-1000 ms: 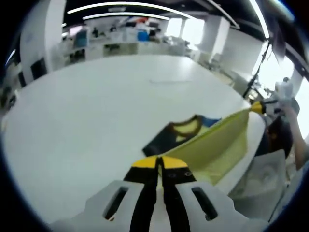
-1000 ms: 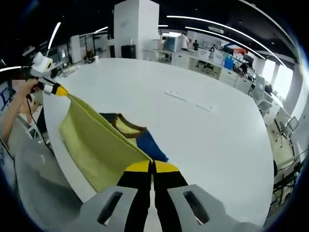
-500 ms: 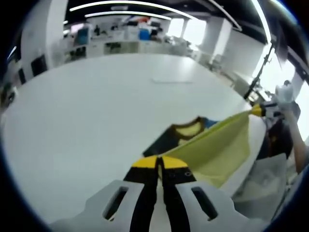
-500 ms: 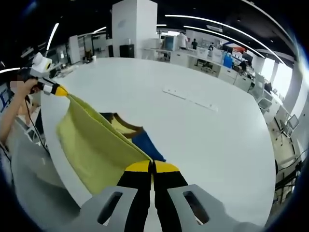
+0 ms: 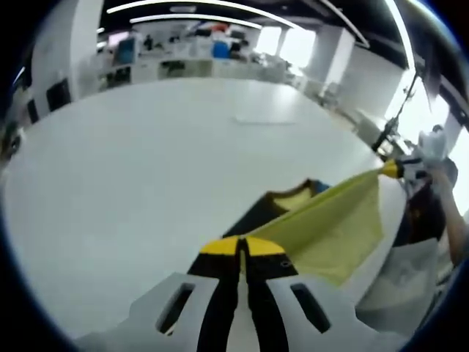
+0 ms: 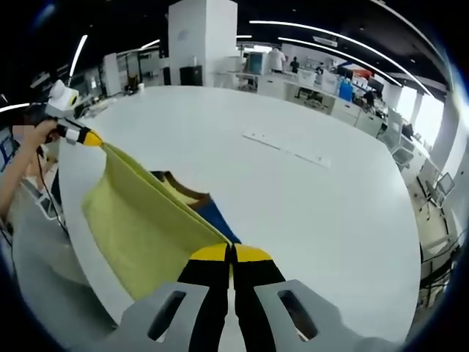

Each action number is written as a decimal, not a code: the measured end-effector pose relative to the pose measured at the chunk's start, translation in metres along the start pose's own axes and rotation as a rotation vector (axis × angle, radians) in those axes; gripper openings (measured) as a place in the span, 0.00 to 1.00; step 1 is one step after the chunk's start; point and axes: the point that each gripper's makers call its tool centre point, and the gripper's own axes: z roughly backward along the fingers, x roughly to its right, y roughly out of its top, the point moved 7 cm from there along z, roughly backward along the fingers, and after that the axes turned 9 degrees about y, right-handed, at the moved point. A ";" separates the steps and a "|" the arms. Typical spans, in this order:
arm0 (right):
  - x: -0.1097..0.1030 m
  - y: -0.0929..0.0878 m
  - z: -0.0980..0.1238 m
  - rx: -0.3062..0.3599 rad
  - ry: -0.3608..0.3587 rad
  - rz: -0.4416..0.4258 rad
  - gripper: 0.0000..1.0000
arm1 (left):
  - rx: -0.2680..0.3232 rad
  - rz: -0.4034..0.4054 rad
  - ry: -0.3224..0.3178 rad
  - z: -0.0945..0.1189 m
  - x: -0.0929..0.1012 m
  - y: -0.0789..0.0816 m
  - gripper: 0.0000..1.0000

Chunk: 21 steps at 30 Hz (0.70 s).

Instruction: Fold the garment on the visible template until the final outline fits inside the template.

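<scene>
In the left gripper view, the left claw [image 5: 242, 248] at bottom centre is clamped on a corner of the yellow garment [image 5: 330, 227], which stretches taut to the right claw [image 5: 390, 169] at the right edge, also pinched on it. The garment's dark and blue part lies on the white worktop [image 5: 146, 169]. In the right gripper view, the right claw [image 6: 230, 254] grips the garment [image 6: 139, 227] at lower centre; the left claw [image 6: 89, 137] holds it at upper left, above the worktop [image 6: 293, 198] edge.
</scene>
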 end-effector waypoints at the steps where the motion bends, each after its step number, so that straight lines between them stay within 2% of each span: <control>1: 0.001 0.000 -0.002 -0.002 0.000 -0.001 0.01 | -0.001 0.001 0.000 -0.002 -0.001 0.001 0.00; 5: 0.007 0.000 -0.008 -0.006 0.003 -0.003 0.01 | -0.007 0.001 0.003 -0.009 -0.013 0.005 0.00; 10: 0.011 0.000 -0.013 -0.010 0.006 -0.005 0.01 | -0.019 -0.007 0.007 -0.017 -0.016 0.007 0.00; 14: 0.012 -0.001 -0.017 -0.015 0.007 -0.003 0.01 | -0.027 -0.007 0.008 -0.026 -0.028 0.010 0.00; 21: 0.016 -0.004 -0.024 -0.022 0.009 -0.004 0.01 | -0.036 -0.003 0.011 -0.036 -0.029 0.006 0.00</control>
